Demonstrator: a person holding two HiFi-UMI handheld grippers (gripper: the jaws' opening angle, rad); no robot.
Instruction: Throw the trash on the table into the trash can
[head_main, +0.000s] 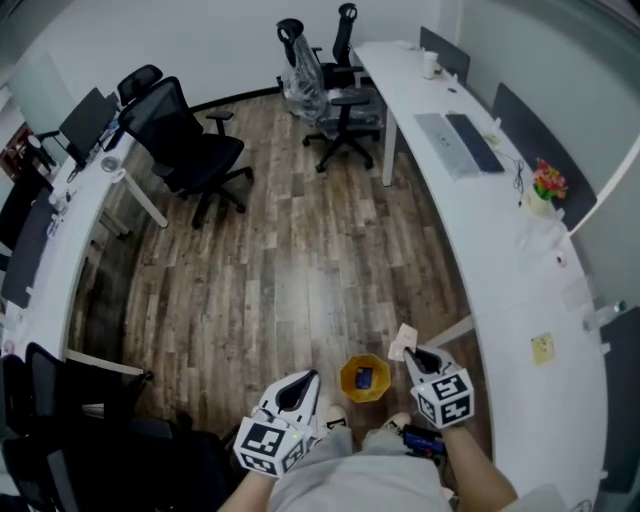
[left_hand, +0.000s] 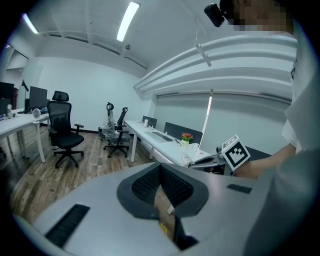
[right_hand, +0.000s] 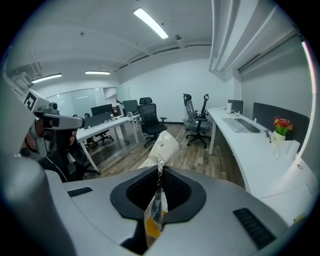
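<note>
The wooden floor takes up most of the head view, with the long white table curving down its right side. At the bottom, close to the person's feet, stands a small yellow trash can on the floor. A blue thing already lies inside it, so at least one piece seems to have been thrown away.

The right gripper hangs just beside the can's right rim. Its jaws are clamped on a pale crumpled wrapper, which sticks up past the tips in the right gripper view. The wrapper is off the table and at the can, but it looks a little to the side of the opening rather than over it, and it has not been let go. What is left for this piece is to bring it over the opening and part the jaws.

The left gripper hovers on the can's other side. Its jaws are together with nothing between them; only floor shows through the gap below the tips.

On the table I can make out a keyboard, flowers and a small yellow slip. Whether any of the small things there is more trash, I cannot tell.
</note>
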